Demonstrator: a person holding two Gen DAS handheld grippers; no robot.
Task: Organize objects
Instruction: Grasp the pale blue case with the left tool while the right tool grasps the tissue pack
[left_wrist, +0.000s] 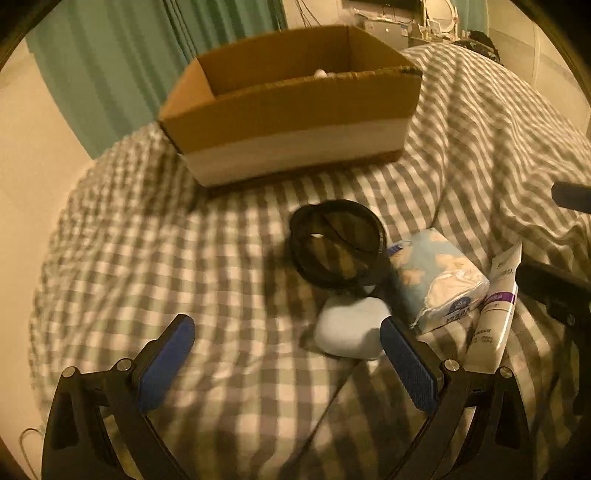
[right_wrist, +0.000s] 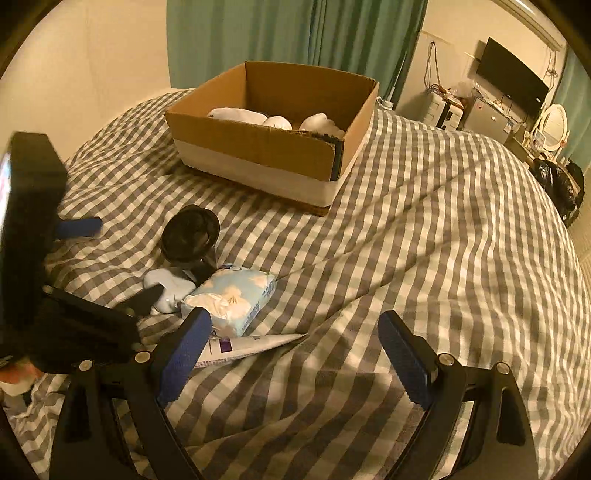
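Four loose items lie near us because the far box (right_wrist: 266, 147) awaits them; both our grippers (left_wrist: 286, 354) (right_wrist: 295, 354) gape empty.

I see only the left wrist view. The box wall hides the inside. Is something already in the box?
Observer: Yes. The right wrist view shows white items lying inside the box.
Operator: Is the right gripper holding anything?
Observer: No. The right gripper is open, empty, above the bedsheet.
Operator: Where does the tube point?
Observer: The tube lies flat, its crimped end toward the right.
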